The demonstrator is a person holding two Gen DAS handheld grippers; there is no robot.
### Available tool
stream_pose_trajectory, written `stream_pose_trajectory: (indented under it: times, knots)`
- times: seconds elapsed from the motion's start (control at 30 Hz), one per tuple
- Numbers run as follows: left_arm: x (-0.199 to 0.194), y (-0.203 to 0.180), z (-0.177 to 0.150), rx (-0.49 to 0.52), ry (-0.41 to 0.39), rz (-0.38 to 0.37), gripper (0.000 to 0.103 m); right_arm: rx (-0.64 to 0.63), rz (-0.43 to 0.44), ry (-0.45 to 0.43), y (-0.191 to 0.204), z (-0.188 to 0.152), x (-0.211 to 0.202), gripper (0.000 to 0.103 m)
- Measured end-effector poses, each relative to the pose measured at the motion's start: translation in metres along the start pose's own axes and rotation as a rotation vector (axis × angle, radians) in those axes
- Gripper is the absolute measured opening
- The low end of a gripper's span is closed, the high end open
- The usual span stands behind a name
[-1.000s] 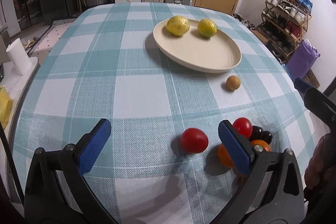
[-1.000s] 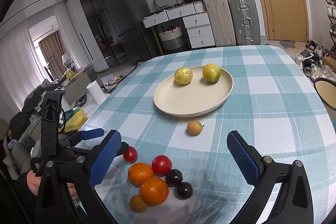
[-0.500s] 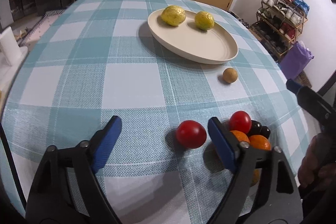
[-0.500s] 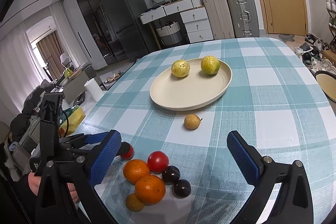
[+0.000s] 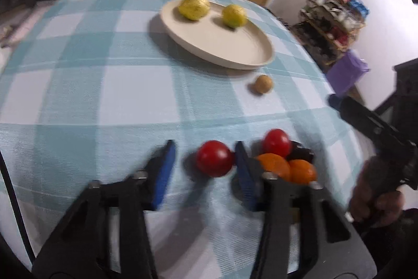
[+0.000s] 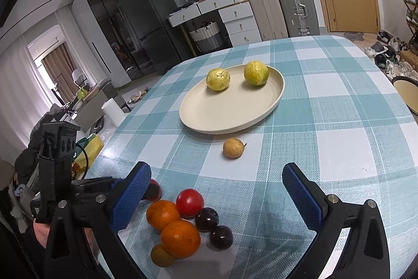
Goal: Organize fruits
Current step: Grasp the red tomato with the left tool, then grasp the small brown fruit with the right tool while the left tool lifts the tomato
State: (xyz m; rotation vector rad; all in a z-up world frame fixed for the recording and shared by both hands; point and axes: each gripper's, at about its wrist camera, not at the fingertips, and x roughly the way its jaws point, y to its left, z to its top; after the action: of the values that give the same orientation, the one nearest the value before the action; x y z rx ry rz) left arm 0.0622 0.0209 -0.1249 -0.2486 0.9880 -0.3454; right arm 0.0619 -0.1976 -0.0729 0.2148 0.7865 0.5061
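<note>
Left gripper [image 5: 203,164]: jaws part open around the glossy round red tomato [image 5: 214,158], right pad touching or nearly so, left pad apart; nothing clamped
Tomato place: on the teal checked tablecloth [image 5: 104,85], well short of the cream round plate [image 5: 216,46], just left of the fruit pile [image 6: 183,224]
Handling: judged light, smooth, easily bruised; best taken across its widest middle with gentle pressure
Right gripper [image 6: 216,190]: jaws wide apart, nothing held, over the pile
</note>
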Motion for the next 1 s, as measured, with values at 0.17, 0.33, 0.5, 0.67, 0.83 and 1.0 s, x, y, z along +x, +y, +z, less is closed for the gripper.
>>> stream_pose_trajectory:
  times: [0.17,0.33,0.5,0.67,0.83,1.0]
  knots:
    - [0.003,-0.007,-0.002,0.027,0.006,-0.013,0.026,0.012,-0.002,0.018,-0.005,0.001,0.007,0.103]
    - [0.0,-0.004,-0.002,0.016,0.006,-0.026,0.025,0.035,-0.006,0.042,-0.012,0.004,0.016,0.103]
    - [-0.008,-0.002,0.001,0.013,-0.002,-0.041,0.025,0.034,-0.017,0.065,-0.015,0.009,0.029,0.102]
    - [-0.016,0.0,0.006,0.013,-0.022,-0.048,0.025,0.019,-0.043,0.084,-0.016,0.013,0.043,0.1]
    - [-0.02,0.006,0.014,0.001,-0.036,-0.052,0.025,0.019,-0.04,0.119,-0.017,0.016,0.059,0.088]
    - [-0.019,0.011,0.018,-0.006,-0.035,-0.048,0.025,0.014,-0.032,0.144,-0.017,0.018,0.072,0.081]
